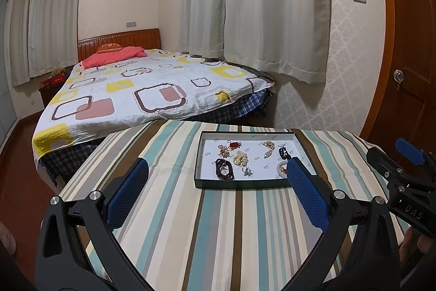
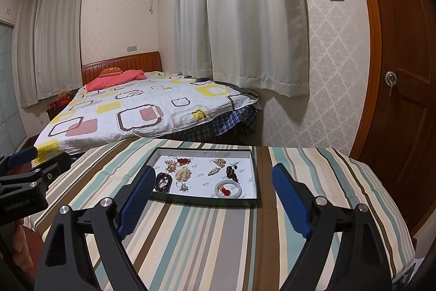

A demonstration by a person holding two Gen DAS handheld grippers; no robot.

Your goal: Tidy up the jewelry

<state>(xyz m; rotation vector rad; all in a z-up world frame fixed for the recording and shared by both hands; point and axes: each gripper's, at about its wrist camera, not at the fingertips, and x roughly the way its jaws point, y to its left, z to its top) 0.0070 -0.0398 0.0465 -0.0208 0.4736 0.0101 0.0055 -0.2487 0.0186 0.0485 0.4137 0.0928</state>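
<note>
A shallow dark-rimmed tray (image 1: 242, 184) (image 2: 204, 201) with a white floor lies on the striped table. In it are several pieces of jewelry: a dark red bead bracelet (image 1: 224, 169) (image 2: 163, 182), a cream pearl cluster (image 1: 240, 158) (image 2: 183, 173), a red knot charm (image 2: 183, 161), a black piece (image 2: 231, 172) and a white bangle (image 2: 229, 188). My left gripper (image 1: 217, 164) hovers just short of the tray, open and holding nothing. My right gripper (image 2: 213, 169) is likewise open and empty in front of the tray. Each gripper shows at the edge of the other's view.
The table wears a striped cloth (image 2: 218, 242) in teal, brown and cream. Behind it stands a bed (image 1: 141, 94) with a patterned cover. A wooden door (image 2: 403, 100) is at the right, and white curtains (image 1: 272, 4) hang behind.
</note>
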